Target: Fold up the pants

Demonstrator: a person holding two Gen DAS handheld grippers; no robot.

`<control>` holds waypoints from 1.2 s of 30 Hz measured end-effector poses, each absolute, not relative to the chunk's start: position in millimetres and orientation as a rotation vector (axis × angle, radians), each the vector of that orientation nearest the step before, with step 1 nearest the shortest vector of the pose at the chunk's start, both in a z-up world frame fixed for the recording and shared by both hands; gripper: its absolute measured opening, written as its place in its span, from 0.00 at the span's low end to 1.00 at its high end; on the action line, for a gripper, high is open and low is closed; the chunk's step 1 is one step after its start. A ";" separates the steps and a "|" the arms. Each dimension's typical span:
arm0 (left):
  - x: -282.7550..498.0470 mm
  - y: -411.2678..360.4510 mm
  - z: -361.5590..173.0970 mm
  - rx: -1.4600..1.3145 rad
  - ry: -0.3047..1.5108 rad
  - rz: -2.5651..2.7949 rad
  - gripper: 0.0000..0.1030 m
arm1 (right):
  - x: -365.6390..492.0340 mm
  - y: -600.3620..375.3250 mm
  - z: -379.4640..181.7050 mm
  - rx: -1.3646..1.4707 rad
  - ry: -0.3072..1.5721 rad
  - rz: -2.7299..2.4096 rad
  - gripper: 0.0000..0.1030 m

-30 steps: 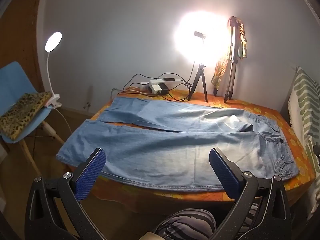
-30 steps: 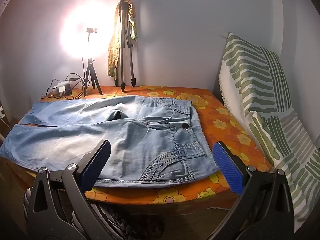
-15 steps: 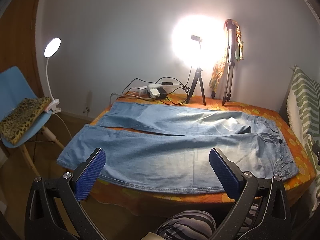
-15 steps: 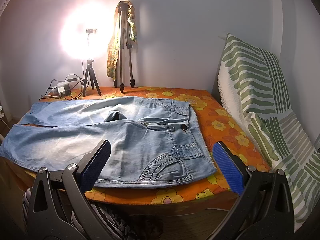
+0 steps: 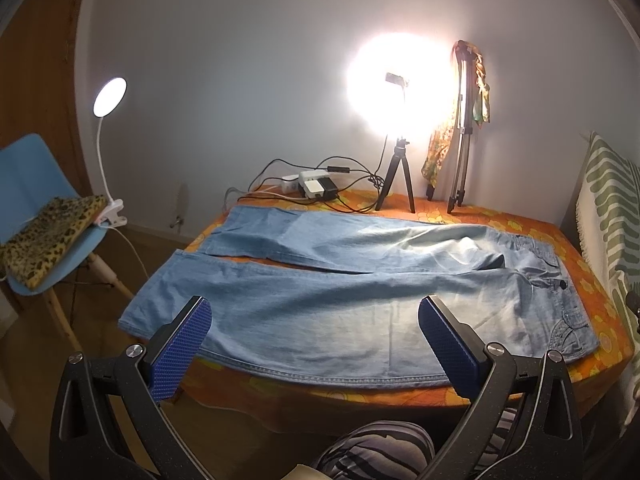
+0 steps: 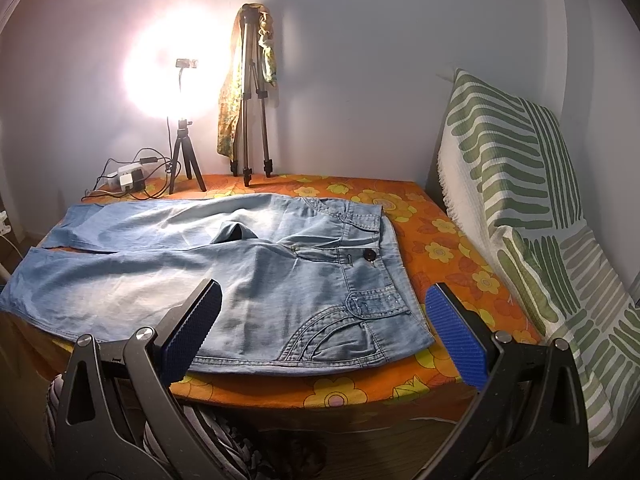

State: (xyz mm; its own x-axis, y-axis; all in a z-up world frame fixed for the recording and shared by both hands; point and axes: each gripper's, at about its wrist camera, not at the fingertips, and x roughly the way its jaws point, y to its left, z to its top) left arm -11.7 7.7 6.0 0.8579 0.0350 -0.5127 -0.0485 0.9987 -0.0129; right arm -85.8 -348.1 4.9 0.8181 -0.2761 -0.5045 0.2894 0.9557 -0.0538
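Light blue jeans point(image 5: 344, 292) lie flat and unfolded on the orange flowered table point(image 5: 400, 394), legs to the left and waist to the right. In the right wrist view the waistband, dark button and stitched pocket of the jeans point(image 6: 280, 280) face me. My left gripper point(image 5: 314, 318) hovers open near the front edge, over the near leg, with nothing between its blue pads. My right gripper point(image 6: 322, 308) is open too, held in front of the hip pocket, touching nothing.
A bright ring light on a small tripod point(image 5: 396, 176), a taller tripod with a scarf point(image 5: 460, 128) and a power strip with cables point(image 5: 316, 188) stand at the table's back. A blue chair point(image 5: 36, 200) with a clip lamp is left, a striped cushion point(image 6: 520, 208) right. A person's striped knee point(image 5: 380, 452) shows below.
Both grippers have drawn back and risen slightly, so the jeans and table sit a little lower and farther in both views. The jeans have not moved.
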 end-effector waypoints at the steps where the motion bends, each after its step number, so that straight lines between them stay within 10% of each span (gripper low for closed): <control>1: -12.9 7.9 6.5 -0.023 0.534 0.047 1.00 | -86.6 -347.8 4.1 0.027 0.533 -0.301 1.00; 36: -17.3 11.8 7.2 -0.021 0.523 0.063 1.00 | -90.0 -341.0 9.1 0.025 0.520 -0.286 1.00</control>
